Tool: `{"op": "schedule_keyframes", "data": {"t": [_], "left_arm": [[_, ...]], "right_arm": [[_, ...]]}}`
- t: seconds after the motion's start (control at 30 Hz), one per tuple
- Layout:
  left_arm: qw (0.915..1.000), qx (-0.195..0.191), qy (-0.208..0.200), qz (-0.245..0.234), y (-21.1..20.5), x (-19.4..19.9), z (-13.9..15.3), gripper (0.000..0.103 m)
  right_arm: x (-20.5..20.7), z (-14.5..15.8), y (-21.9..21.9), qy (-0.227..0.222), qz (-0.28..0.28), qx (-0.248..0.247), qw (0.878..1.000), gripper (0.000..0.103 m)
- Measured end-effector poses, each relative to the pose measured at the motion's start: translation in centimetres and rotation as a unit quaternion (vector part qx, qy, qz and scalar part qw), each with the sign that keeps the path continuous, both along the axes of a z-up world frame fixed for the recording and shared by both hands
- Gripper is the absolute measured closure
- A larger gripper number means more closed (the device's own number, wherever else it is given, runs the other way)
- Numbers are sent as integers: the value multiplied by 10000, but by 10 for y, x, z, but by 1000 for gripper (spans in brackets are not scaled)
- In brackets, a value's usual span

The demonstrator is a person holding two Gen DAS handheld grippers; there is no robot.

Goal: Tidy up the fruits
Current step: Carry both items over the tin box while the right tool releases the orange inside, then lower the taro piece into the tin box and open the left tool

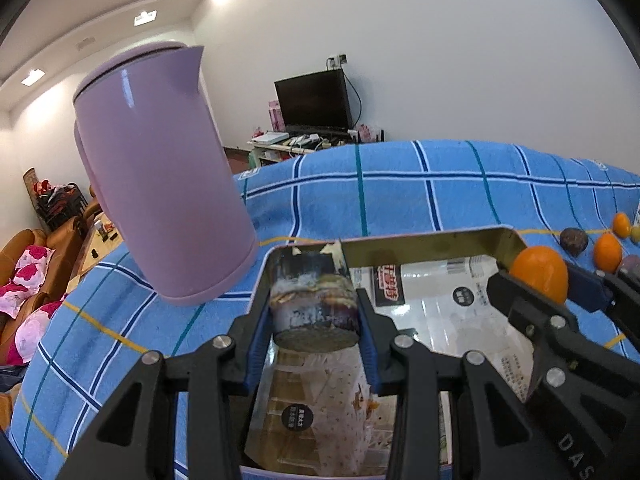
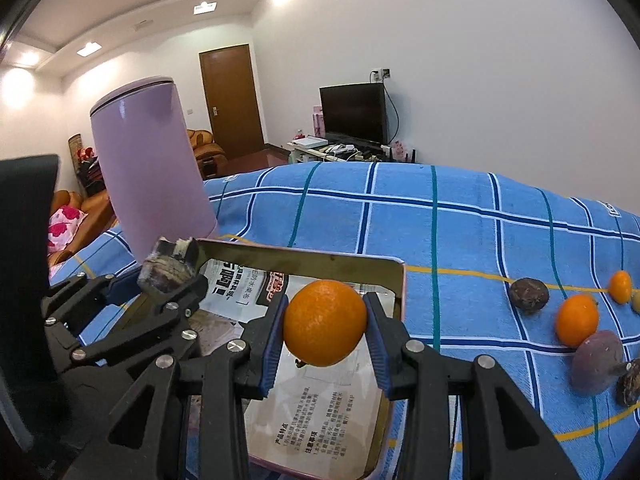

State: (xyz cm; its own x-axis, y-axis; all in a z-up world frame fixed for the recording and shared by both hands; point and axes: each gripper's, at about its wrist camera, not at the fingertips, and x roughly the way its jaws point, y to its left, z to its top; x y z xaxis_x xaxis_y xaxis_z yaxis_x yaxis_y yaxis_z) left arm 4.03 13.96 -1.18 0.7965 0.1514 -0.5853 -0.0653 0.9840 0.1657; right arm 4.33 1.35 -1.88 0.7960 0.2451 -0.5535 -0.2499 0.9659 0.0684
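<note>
orange [image 2: 325,322] sits pinched in my right gripper [image 2: 326,344] mid-frame over the tin tray [image 2: 304,258]; left gripper [image 1: 316,334] clamps a dark fruit [image 1: 314,312]. i'd lower both gently before spreading the jaws.

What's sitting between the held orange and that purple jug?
In the right wrist view, the left gripper, clamping a dark fruit, sits between the orange and the jug.

I see a glossy metal tin [image 2: 394,280] lined with shiny printed paper [image 2: 320,408], woven checked cloth [image 2: 460,220], a smooth plastic jug [image 1: 160,184], and my tongs' [image 2: 325,334] matt black plastic.
</note>
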Motion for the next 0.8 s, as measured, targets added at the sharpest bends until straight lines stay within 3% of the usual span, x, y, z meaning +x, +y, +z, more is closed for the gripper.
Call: {"op": "schedule_keyframes", "data": {"t": [0.47,0.67,0.8], "left_arm": [[9998,-57,196,63,3,10,-7,62],[9997,-61,246,69,4,10,-8,62],[9996,-59,269,69,3,11,-8,62]], "right_arm": [[16,-12,-3,521,296,350,9976,62],[16,-13,-7,505,327,506,9969,60],[9,-8,-17,308,237,700,9968,52]]}}
